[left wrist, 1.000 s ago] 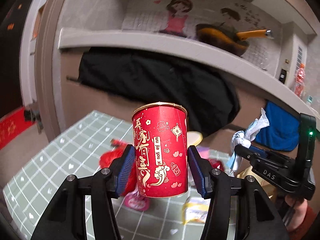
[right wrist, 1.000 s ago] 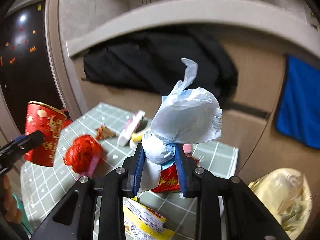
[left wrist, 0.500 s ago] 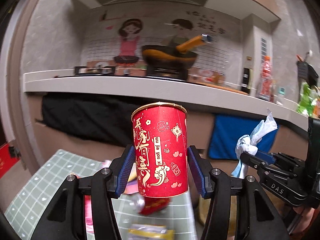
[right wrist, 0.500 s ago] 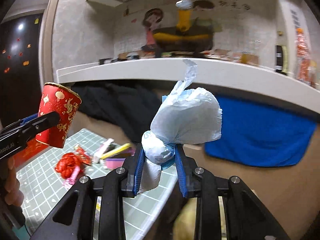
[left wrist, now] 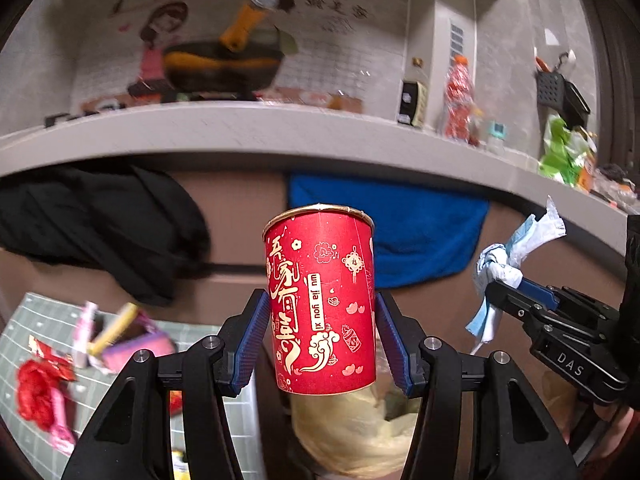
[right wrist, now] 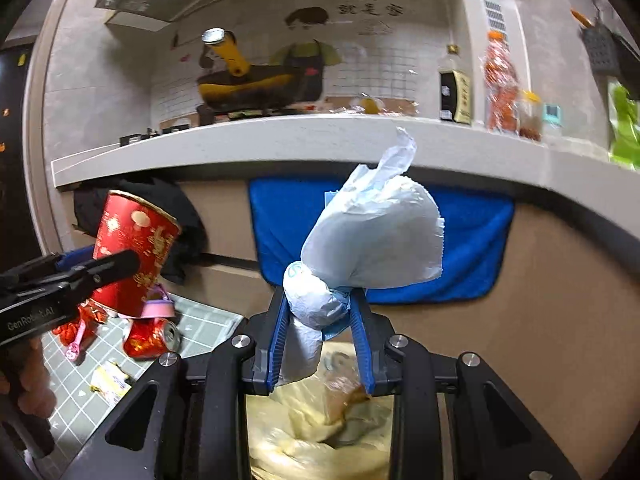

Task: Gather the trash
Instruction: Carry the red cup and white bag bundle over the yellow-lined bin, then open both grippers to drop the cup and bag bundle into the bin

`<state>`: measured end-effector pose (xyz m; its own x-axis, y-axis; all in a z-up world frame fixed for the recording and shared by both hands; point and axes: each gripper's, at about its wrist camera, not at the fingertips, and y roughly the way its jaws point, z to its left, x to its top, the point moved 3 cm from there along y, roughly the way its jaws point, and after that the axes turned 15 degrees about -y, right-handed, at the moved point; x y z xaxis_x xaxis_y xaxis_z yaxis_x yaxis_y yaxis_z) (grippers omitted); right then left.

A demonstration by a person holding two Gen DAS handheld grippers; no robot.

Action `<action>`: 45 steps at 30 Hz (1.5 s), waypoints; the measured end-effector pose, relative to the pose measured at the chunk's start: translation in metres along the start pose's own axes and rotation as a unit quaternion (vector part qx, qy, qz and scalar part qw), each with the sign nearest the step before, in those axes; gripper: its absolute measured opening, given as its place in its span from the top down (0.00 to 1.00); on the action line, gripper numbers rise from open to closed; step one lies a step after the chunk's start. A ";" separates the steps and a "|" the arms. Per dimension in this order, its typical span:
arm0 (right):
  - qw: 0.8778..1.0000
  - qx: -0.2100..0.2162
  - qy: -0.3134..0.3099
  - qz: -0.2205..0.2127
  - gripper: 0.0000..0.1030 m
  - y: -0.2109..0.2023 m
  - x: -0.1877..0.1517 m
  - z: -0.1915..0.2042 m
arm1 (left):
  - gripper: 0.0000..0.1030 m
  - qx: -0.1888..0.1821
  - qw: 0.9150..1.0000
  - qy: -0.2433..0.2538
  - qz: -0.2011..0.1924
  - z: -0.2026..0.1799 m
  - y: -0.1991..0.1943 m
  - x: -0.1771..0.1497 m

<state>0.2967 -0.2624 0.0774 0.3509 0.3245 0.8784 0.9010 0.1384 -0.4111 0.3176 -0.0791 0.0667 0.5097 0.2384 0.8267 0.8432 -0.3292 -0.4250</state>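
Left gripper (left wrist: 320, 336) clamps the red cup (left wrist: 322, 304) upright; right gripper (right wrist: 320, 344) pinches a tissue wad (right wrist: 372, 240), both over the yellow bag (right wrist: 320, 428). Risk: cup's off-centre, w/ table edge (left wrist: 240, 412) close, could miss the bag.

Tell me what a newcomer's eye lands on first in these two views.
First, the red paper cup with gold print, upright between the left gripper fingers, centre of the left wrist view. Next, the crumpled white tissue wad pinched in the right gripper, with a yellowish trash bag open below it. Behind both hangs a bright blue towel under the counter.
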 end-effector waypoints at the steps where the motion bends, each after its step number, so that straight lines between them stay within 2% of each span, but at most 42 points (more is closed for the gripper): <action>1: 1.000 0.001 0.004 0.004 0.73 0.002 -0.005 -0.004 | 0.47 -0.002 1.000 0.001 0.008 -0.003 0.007 -0.005; 15: 0.998 0.032 0.041 0.046 0.73 0.044 -0.053 -0.021 | 0.46 0.000 0.996 -0.006 0.093 -0.005 0.072 -0.060; 22: 0.995 0.046 0.061 0.062 0.70 0.067 -0.070 -0.027 | 0.41 -0.028 0.990 -0.016 0.134 -0.002 0.101 -0.074; 26: 0.992 0.061 0.084 0.072 0.65 0.082 -0.081 -0.033 | 0.40 -0.036 0.989 -0.038 0.140 0.004 0.114 -0.076; 28: 0.991 0.060 0.095 0.075 0.60 0.085 -0.088 -0.036 | 0.39 -0.057 0.983 -0.059 0.166 0.008 0.122 -0.076; 30: 0.990 0.058 0.104 0.076 0.60 0.086 -0.091 -0.038 | 0.38 -0.034 0.981 -0.036 0.185 0.007 0.127 -0.078; 32: 0.990 0.058 0.108 0.076 0.60 0.084 -0.092 -0.039 | 0.38 -0.021 0.986 -0.023 0.166 0.009 0.122 -0.075; 36: 0.991 0.052 0.100 0.070 0.60 0.079 -0.087 -0.034 | 0.38 -0.008 0.989 -0.035 0.141 0.024 0.105 -0.062; 41: 0.993 0.054 0.088 0.055 0.60 0.067 -0.073 -0.022 | 0.39 0.034 0.996 -0.031 0.082 0.050 0.063 -0.042; 45: 0.993 0.069 0.085 0.043 0.60 0.060 -0.061 -0.005 | 0.38 0.066 0.996 -0.027 0.046 0.074 0.026 -0.033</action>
<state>0.3306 -0.2784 0.0006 0.4735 0.1788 0.8624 0.8269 0.2470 -0.5052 0.3350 -0.0275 0.0010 0.5921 0.2629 0.7618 0.8053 -0.2298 -0.5466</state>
